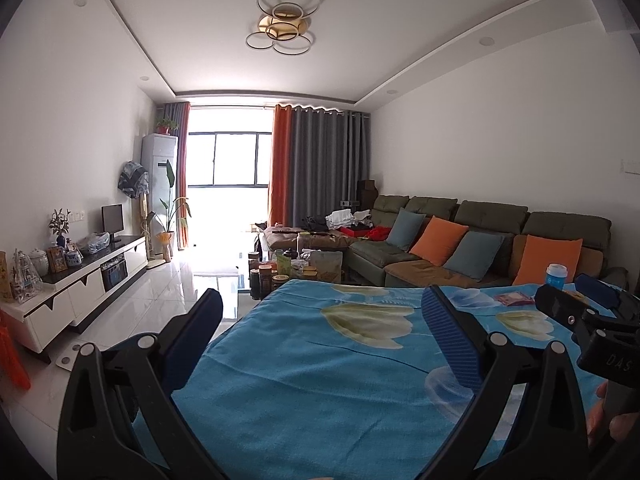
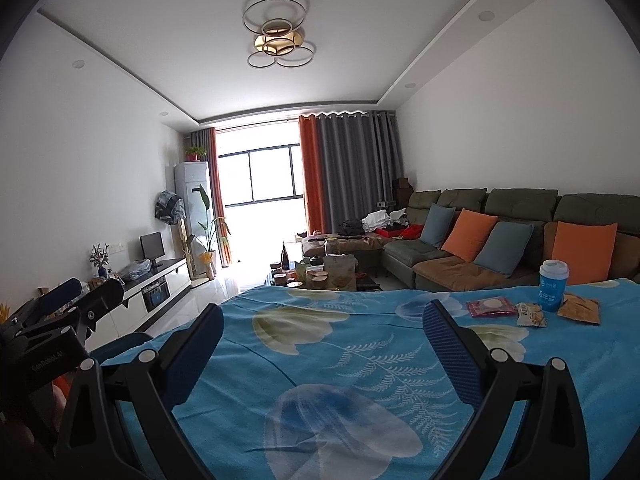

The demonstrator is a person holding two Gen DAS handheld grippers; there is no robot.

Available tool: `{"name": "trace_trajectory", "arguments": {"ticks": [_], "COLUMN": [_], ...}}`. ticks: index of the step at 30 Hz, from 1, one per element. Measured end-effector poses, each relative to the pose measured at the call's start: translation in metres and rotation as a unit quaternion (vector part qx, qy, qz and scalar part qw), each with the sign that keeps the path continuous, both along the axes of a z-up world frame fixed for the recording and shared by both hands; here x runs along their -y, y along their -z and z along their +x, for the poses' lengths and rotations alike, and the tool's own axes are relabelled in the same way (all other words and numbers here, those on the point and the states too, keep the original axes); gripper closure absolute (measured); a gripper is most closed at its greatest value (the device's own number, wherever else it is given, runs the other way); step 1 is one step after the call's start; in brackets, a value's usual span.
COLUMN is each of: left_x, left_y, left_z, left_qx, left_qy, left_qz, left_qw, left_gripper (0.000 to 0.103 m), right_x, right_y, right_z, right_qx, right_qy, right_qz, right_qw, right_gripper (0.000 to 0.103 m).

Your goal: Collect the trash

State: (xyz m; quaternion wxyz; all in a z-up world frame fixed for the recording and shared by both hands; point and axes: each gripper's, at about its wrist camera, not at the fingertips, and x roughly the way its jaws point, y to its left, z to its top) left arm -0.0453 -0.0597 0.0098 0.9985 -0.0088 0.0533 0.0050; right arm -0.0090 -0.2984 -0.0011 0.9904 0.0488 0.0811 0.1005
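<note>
On a table covered with a blue flowered cloth [image 2: 340, 360], the trash lies at the far right: a blue and white cup [image 2: 553, 286], a red wrapper [image 2: 491, 307], a white snack wrapper [image 2: 530, 315] and an orange wrapper [image 2: 581, 309]. My right gripper [image 2: 322, 330] is open and empty, held above the cloth, left of the trash. My left gripper [image 1: 322, 316] is open and empty over the table's left part. In the left wrist view the cup [image 1: 557, 276] and red wrapper [image 1: 514, 299] show far right, partly behind the right gripper [image 1: 580, 304].
A green sofa with orange and blue cushions [image 2: 500, 240] runs along the right wall. A cluttered coffee table [image 2: 320, 274] stands beyond the table. A white TV cabinet [image 1: 80, 284] lines the left wall. The floor is glossy white tile [image 1: 168, 292].
</note>
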Motion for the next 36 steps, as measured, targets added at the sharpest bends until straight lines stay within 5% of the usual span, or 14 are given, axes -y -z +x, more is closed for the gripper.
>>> {"name": "trace_trajectory", "arguments": {"ticks": [36], "left_x": [0.0074], "left_y": [0.0006], "left_z": [0.0054], "left_qx": [0.001], "left_qy": [0.000], "left_qz": [0.002], "left_qw": [1.0000], "left_gripper": [0.006], "right_x": [0.0062], "right_y": [-0.0062], "right_z": [-0.0016], "right_qx": [0.001], "right_qy": [0.011], "right_qz": [-0.005], "right_qw": [1.000], "right_gripper": [0.007]}}
